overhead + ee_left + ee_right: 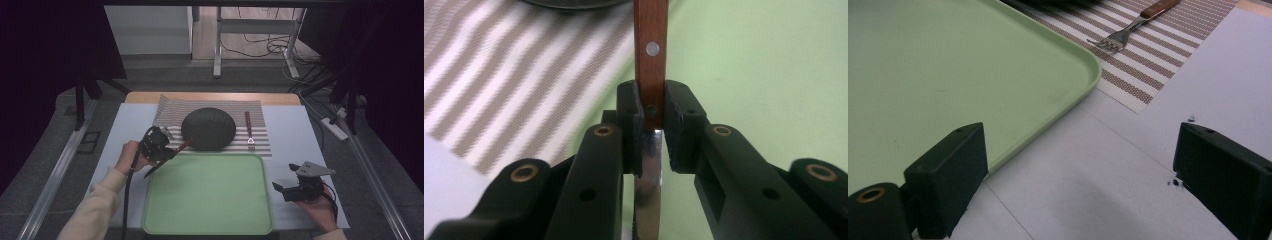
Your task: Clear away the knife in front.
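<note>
My left gripper (169,152) is shut on a knife (166,157) with a brown wooden handle, just above the far left corner of the green tray (207,200). In the left gripper view the pads (631,117) clamp where the handle (651,60) meets the steel blade (647,170), and the handle points away from the camera. My right gripper (285,176) rests by the tray's right edge, its jaws wide apart with nothing between them (1088,160). A fork (249,131) with a wooden handle lies on the striped placemat (170,112), its tines (1108,44) toward the tray (948,75).
A dark round woven mat (208,128) sits in the middle of the striped placemat. The white table surface (295,135) borders the tray on the right and left. In the left gripper view the striped mat (514,75) lies at left and the tray (749,65) at right.
</note>
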The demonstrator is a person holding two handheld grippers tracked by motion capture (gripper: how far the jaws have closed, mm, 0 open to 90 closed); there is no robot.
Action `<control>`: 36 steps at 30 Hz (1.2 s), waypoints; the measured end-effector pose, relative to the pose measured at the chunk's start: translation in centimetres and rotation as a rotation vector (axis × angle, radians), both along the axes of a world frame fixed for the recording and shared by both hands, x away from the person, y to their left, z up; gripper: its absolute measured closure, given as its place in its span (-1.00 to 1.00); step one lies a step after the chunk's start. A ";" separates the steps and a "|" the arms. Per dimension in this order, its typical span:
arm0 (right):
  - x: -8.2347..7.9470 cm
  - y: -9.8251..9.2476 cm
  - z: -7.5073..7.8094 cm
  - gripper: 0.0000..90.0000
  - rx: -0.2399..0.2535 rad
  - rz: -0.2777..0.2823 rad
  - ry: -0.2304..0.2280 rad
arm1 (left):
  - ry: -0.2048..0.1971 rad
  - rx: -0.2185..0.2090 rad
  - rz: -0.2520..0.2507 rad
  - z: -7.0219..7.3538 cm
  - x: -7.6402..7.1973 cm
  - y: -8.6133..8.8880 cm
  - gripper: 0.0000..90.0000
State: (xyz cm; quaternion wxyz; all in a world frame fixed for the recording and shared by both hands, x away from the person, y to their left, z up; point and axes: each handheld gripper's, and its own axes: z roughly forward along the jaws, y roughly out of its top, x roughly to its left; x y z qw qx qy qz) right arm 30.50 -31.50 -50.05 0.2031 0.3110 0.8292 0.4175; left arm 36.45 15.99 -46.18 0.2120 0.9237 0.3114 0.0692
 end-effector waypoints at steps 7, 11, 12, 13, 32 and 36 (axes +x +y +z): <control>0.0 0.0 0.0 -0.84 0.003 0.001 0.000 | 0.018 -0.020 -0.042 -0.9 -2.3 -1.5 0.73; 0.0 0.0 0.0 -0.84 0.003 0.001 0.001 | 0.036 -0.031 -0.062 -1.7 -3.1 -2.4 0.73; 0.0 0.0 0.0 -0.84 0.003 0.000 0.001 | 0.043 -0.034 -0.071 -2.0 -3.5 -2.8 0.73; 0.0 0.0 0.0 -0.84 0.002 0.000 0.001 | 0.046 -0.034 -0.074 -2.2 -3.7 -3.0 0.73; 0.0 0.1 -0.1 -0.84 -0.002 0.000 0.006 | -0.015 -0.087 -0.038 -3.4 -6.5 -3.2 0.15; 0.0 0.0 -0.1 -0.84 -0.001 -0.001 0.005 | -0.048 -0.154 -0.092 -2.6 -6.2 -3.9 0.44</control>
